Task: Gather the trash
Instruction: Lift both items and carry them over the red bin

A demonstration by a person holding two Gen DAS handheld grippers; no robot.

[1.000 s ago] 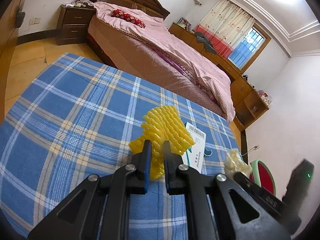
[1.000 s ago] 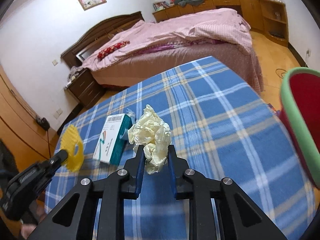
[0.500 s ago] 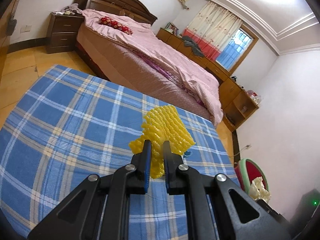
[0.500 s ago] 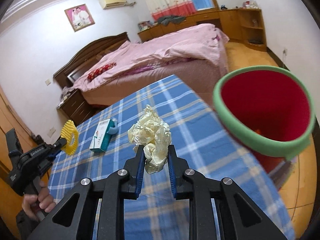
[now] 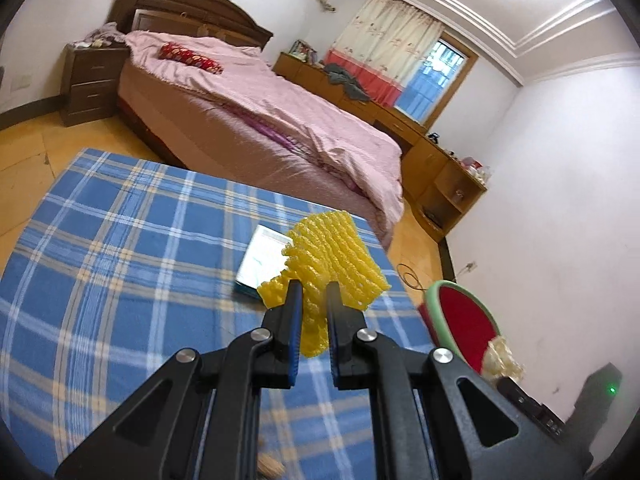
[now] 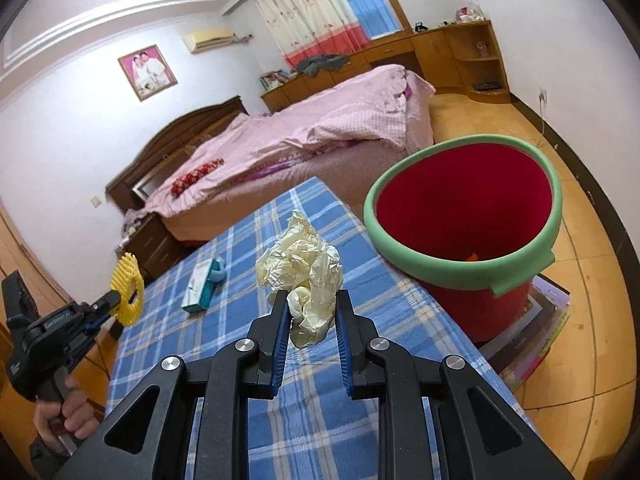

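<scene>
Right wrist view: right gripper (image 6: 310, 300) clamps a crumpled cream paper wad (image 6: 300, 268) near the red bucket (image 6: 464, 216) (green rim). Left gripper (image 5: 311, 292) pinches tightly yellow foam netting (image 5: 332, 264) above the blue plaid table (image 5: 120, 248).

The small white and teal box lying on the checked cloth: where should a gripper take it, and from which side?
Probably across its two long edges, coming down from above. The box lies flat on the blue checked cloth, so only its narrow width suits the jaws. Something pale blue rests against its far end, so grip nearer the middle. Both the left gripper and right gripper are already full.
</scene>
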